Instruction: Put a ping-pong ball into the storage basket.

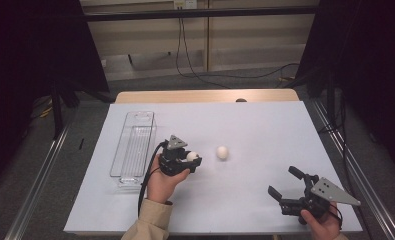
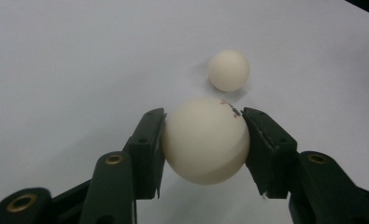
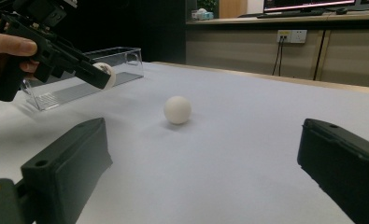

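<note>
Near the worktop's middle: left gripper [image 1: 192, 158] clamped on a white ball [image 2: 205, 140], lifted, likely bound for the clear bin [image 1: 134, 150] by the left edge
Second ball [image 1: 222, 152]: resting just beside, awaiting pickup
Right gripper [image 1: 285, 184]: jaws apart, idle near the front-right corner

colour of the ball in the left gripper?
Cream-white ball with a small red mark near its top; clearest in the left gripper view.

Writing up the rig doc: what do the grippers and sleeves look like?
Both grippers are black with two blocky jaws. The left gripper and right gripper each carry a grey three-cornered plate; a black cable trails from the left. The sleeve is beige.
</note>
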Demonstrator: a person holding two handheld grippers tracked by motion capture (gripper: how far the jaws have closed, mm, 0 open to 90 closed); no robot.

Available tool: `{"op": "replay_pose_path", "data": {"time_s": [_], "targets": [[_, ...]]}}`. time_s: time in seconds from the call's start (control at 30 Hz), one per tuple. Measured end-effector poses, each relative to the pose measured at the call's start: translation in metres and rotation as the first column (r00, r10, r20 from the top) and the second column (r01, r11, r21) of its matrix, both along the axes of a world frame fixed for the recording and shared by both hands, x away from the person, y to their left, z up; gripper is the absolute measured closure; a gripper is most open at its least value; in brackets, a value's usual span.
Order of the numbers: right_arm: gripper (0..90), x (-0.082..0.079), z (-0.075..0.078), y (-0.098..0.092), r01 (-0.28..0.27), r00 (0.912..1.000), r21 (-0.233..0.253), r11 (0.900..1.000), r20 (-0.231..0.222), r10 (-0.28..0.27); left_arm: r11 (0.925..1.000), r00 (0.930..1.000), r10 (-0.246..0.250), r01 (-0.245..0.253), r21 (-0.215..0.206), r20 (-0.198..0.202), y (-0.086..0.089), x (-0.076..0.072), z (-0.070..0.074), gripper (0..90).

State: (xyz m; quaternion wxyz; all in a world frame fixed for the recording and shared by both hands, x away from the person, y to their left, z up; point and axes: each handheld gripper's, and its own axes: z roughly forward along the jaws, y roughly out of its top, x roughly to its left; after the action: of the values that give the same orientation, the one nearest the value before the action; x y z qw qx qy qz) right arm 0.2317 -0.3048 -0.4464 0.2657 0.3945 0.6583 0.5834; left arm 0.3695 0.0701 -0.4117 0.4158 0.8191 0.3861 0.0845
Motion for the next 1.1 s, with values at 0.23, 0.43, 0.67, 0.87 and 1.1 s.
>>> {"op": "replay_pose_path", "data": {"time_s": [0.23, 0.43, 0.67, 0.87, 1.1], "targets": [[1.8, 0.000, 0.000, 0.000, -0.001, 1.0000, -0.002, 1.000, 0.000, 0.001, 1.0000, 1.0000, 0.008, -0.008, -0.002, -0.005, 0.005, 0.001, 0.003, 51.1], [1.8, 0.000, 0.000, 0.000, 0.000, 1.0000, 0.000, 1.000, 0.000, 0.000, 0.9998, 0.9998, 0.018, -0.019, -0.005, -0.010, 0.008, 0.001, 0.005, 51.1], [1.8, 0.000, 0.000, 0.000, -0.001, 1.0000, -0.005, 1.000, 0.001, 0.001, 0.9997, 0.9996, 0.025, -0.025, -0.005, -0.011, 0.013, 0.002, 0.008, 51.1], [1.8, 0.000, 0.000, 0.000, 0.000, 1.0000, -0.002, 1.000, -0.001, 0.000, 0.9991, 0.9992, 0.039, -0.039, -0.017, -0.014, 0.016, 0.002, 0.009, 51.1], [1.8, -0.001, 0.000, 0.000, 0.000, 1.0000, -0.002, 1.000, -0.002, 0.000, 0.9989, 0.9990, 0.042, -0.043, -0.019, -0.014, 0.019, 0.002, 0.012, 51.1]]}}
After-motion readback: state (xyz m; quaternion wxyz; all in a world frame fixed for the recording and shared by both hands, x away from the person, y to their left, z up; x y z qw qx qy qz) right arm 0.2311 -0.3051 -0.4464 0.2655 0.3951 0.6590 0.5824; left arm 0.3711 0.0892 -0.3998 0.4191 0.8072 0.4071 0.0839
